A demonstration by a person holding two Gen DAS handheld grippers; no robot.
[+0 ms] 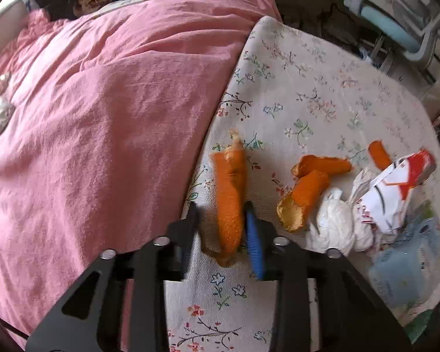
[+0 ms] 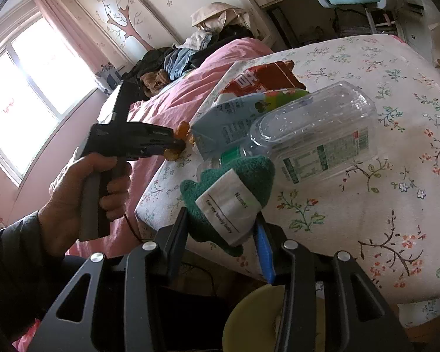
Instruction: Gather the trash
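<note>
Left wrist view: peel strip (image 1: 230, 202) is lying on the floral sheet (image 1: 308, 94), right at the edge of the pink blanket (image 1: 108, 111).
Left gripper (image 1: 223, 223): jaws are straddling the peel strip — the blue pad is touching its right side, while a sliver of sheet is showing by the black finger, so a full pinch cannot be told.
Trash nearby: two more orange peel pieces (image 1: 311, 184) are lying to the right, beside a crumpled white tissue (image 1: 334, 223), a torn red-and-white wrapper (image 1: 396, 184) and a pale blue carton (image 1: 404, 264).
Right wrist view: right gripper (image 2: 223, 228) is pinching a green knitted item (image 2: 237, 182) with a white label, off the bed's near edge.
Bed clutter: a clear plastic bottle (image 2: 316, 129) is lying on its side just behind the knit, with the blue carton (image 2: 228, 123) and a red packet (image 2: 264, 79) beyond — these are blocking most of the peel pile.
Person's hand (image 2: 82, 193): it is gripping the left gripper's handle, its tips (image 2: 176, 143) sitting at an orange peel.
Below: a yellow round rim (image 2: 249, 319) is showing under the right gripper.
</note>
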